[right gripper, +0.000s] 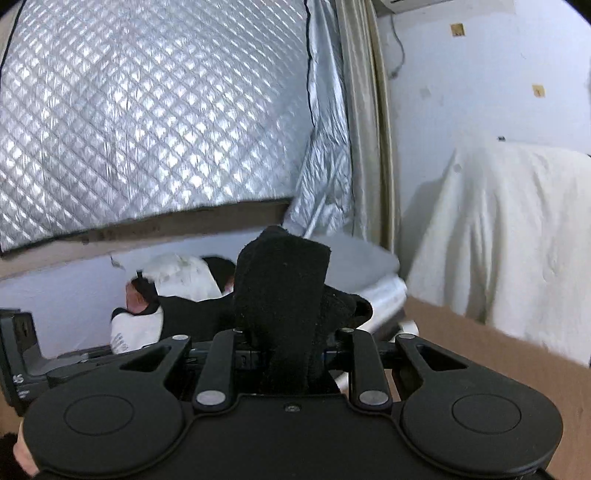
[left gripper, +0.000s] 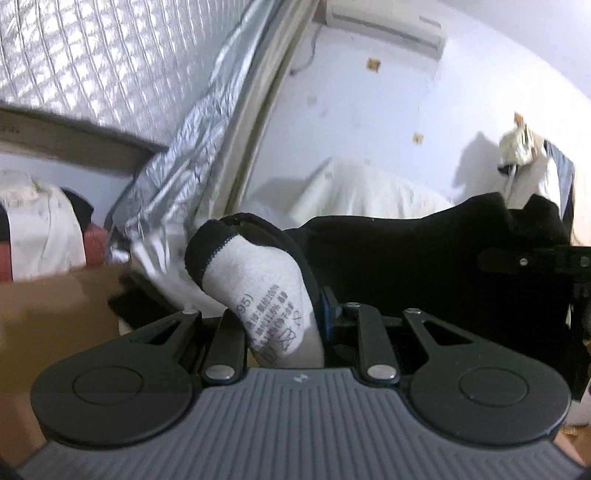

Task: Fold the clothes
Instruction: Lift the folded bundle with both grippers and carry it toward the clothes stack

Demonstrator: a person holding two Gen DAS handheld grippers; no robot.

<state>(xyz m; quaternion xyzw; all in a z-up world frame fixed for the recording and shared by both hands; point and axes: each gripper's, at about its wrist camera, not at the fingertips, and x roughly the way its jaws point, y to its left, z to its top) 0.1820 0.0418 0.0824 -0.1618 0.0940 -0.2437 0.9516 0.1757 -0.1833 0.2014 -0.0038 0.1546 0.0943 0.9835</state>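
Note:
A black garment [left gripper: 424, 266] hangs stretched in the air between both grippers. My left gripper [left gripper: 280, 317] is shut on the end of it that shows a white inner lining with a printed care label [left gripper: 258, 284]; the cloth hides its fingertips. At the right edge of the left wrist view, my right gripper [left gripper: 535, 258] pinches the garment's other end. In the right wrist view, my right gripper [right gripper: 284, 343] is shut on a thick fold of the black cloth [right gripper: 280, 280]. The left gripper's body [right gripper: 26, 350] and the white lining [right gripper: 136, 332] show at the far left.
A quilted silver sheet [right gripper: 147, 110] covers the wall behind, with a beige curtain [right gripper: 373, 147] beside it. A white sheet drapes some furniture [right gripper: 509, 229]. Brown cardboard [right gripper: 498, 362] lies below. A pile of white and dark clothes [left gripper: 44, 229] sits at the left. An air conditioner [left gripper: 388, 22] hangs high.

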